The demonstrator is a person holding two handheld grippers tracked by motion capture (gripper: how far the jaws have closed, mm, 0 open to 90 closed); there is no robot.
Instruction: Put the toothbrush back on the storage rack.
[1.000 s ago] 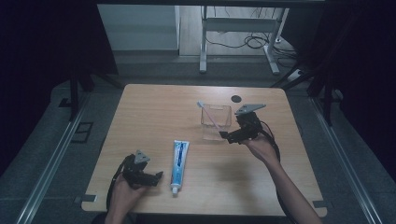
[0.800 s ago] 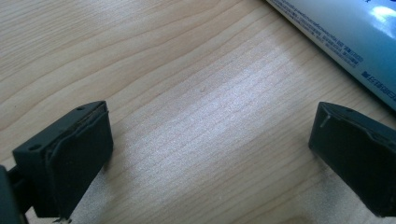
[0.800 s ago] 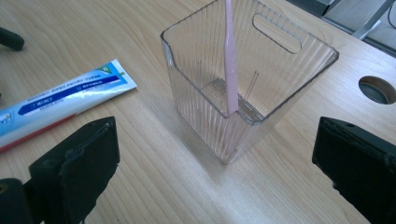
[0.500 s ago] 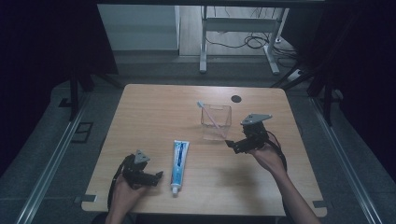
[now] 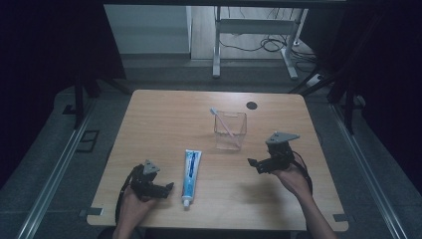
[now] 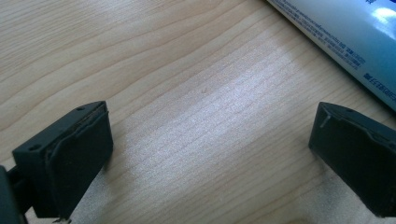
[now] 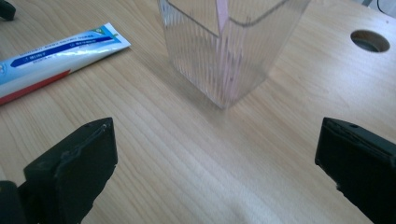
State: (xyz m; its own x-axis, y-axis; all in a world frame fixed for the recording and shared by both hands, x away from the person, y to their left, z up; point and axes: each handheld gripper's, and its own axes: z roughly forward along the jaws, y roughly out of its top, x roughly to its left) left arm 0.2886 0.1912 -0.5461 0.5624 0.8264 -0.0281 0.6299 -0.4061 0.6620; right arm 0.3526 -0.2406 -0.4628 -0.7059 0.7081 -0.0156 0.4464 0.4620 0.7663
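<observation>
The right gripper (image 5: 260, 166), matte black blocks for jaws, stands wide apart and empty at the lower right of the high view. Just beyond it, near frame centre, stands the clear ribbed square cup (image 5: 230, 130) with a pink toothbrush (image 5: 222, 122) leaning inside, head up toward the upper left. The left gripper (image 5: 164, 189), likewise spread and empty, sits lower left, just beside the glossy blue-white toothpaste tube (image 5: 189, 175); its long axis runs nearly top to bottom, cap toward the bottom edge, on the pale wood-grain table (image 5: 159, 119).

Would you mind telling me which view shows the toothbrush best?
The high view: the toothbrush shows whole, leaning in the clear cup, head above the rim. The right gripper view shows just its pink handle through the cup wall. The left gripper view looks at the toothpaste tube.
</observation>
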